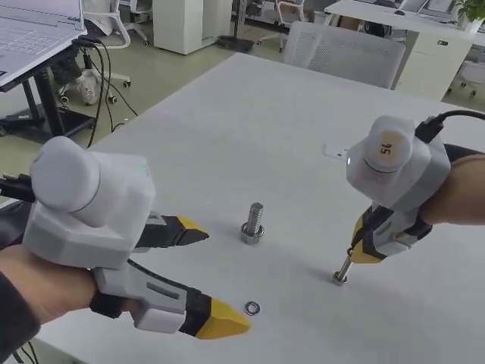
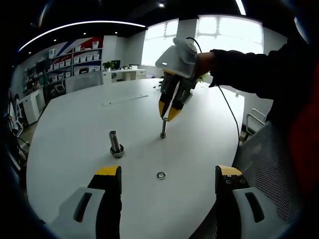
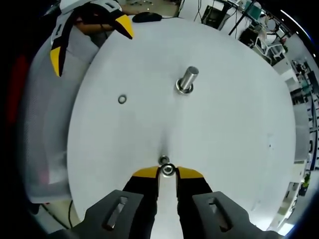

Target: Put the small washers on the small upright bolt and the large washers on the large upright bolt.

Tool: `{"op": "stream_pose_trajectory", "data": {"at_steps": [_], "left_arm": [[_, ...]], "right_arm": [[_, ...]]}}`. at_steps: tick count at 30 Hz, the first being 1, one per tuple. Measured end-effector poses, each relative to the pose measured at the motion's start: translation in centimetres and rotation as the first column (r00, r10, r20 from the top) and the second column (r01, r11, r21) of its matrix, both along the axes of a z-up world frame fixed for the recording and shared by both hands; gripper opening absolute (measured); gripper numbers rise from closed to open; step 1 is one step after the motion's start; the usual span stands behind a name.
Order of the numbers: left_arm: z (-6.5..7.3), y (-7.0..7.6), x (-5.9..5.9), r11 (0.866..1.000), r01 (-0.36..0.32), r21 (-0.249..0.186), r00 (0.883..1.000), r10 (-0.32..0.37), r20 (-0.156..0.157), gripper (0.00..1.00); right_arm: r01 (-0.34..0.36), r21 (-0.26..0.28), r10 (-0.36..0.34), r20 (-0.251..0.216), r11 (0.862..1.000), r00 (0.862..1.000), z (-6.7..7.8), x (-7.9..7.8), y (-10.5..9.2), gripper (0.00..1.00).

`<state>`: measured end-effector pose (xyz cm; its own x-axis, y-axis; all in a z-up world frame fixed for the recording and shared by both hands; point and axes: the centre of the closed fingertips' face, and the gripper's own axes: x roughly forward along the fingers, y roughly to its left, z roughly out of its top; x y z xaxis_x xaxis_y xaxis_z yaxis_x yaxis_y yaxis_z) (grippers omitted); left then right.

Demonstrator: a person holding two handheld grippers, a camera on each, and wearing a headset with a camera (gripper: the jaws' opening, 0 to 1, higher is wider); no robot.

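The large upright bolt (image 1: 254,221) stands mid-table with a large washer round its base (image 3: 185,85). The small upright bolt (image 1: 342,271) stands to its right. My right gripper (image 1: 364,255) hangs just over the small bolt's top, its jaws shut on a small washer (image 3: 168,170). A loose small washer (image 1: 251,308) lies flat near the front edge (image 2: 161,175). My left gripper (image 1: 212,277) is open wide, level with that washer, which lies between and just ahead of its tips (image 2: 168,172).
The round white table (image 1: 250,129) carries a small white tag (image 1: 333,151) at the back right. A mesh chair (image 1: 345,53) stands behind the table. A laptop on a stand (image 1: 30,34) with cables is at the far left.
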<state>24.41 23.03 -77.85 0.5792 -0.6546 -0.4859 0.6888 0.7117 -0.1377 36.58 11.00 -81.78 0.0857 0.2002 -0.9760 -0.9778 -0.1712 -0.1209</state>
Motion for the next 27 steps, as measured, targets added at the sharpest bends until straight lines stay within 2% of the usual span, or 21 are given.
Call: {"op": "stream_pose_trajectory", "data": {"at_steps": [13,27], "left_arm": [[0.0,0.0,-0.1,1.0,-0.003,0.0,1.0,0.003,-0.002,0.76],[-0.3,0.0,-0.1,1.0,-0.004,0.005,1.0,0.004,-0.014,0.76]], "right_arm": [[0.003,-0.003,-0.003,-0.013,1.0,1.0,-0.8,-0.1,-0.1,0.14],[0.014,-0.015,-0.015,-0.042,1.0,0.999,-3.3,-0.2,-0.1,0.14]]}}
